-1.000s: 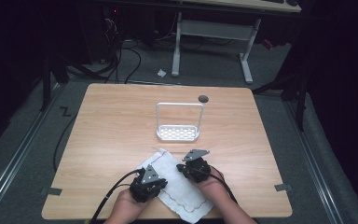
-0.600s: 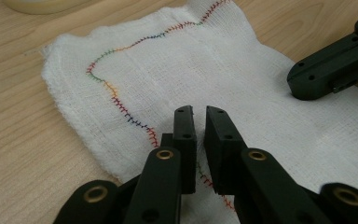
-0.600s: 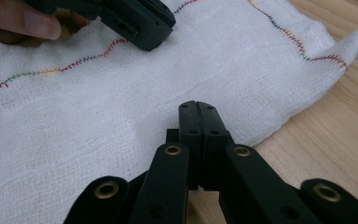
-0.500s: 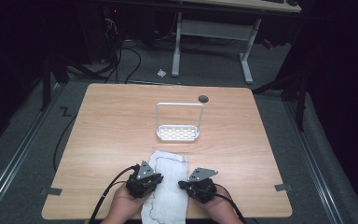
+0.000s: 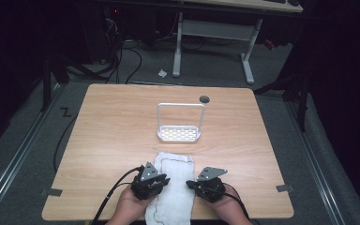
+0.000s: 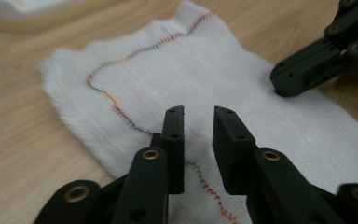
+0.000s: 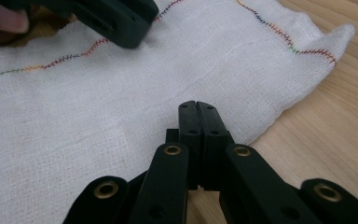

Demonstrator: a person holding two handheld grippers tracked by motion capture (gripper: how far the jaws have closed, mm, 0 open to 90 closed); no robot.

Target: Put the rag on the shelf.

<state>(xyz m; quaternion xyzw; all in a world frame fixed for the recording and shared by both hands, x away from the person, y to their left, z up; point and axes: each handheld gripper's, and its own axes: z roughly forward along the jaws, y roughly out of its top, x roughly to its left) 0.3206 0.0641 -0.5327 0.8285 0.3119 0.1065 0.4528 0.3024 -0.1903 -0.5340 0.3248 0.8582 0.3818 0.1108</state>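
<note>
A white cloth (image 5: 176,161) with multicoloured stitching lies flat as a narrow strip near the table's front edge. My left gripper (image 5: 158,182) sits at its left side. In the left gripper view the cloth (image 6: 177,60) lies under that gripper (image 6: 198,112), whose jaws stand open with a small gap and nothing between them. My right gripper (image 5: 191,184) is at the cloth's right edge. In the right gripper view it (image 7: 198,106) is shut, tips over the border of the cloth (image 7: 98,107), with no fabric seen between them.
A white wire rack (image 5: 179,133) with a tall handle stands mid-table beyond the cloth. A dark round hole (image 5: 204,99) marks the table's far side. The other gripper (image 6: 307,65) crosses the top right of the left gripper view. Table legs and cables lie beyond the table.
The cloth lay spread diagonally; it is now a narrower strip running front to back. Both grippers have drawn toward the front edge and apart, to either side of it.
</note>
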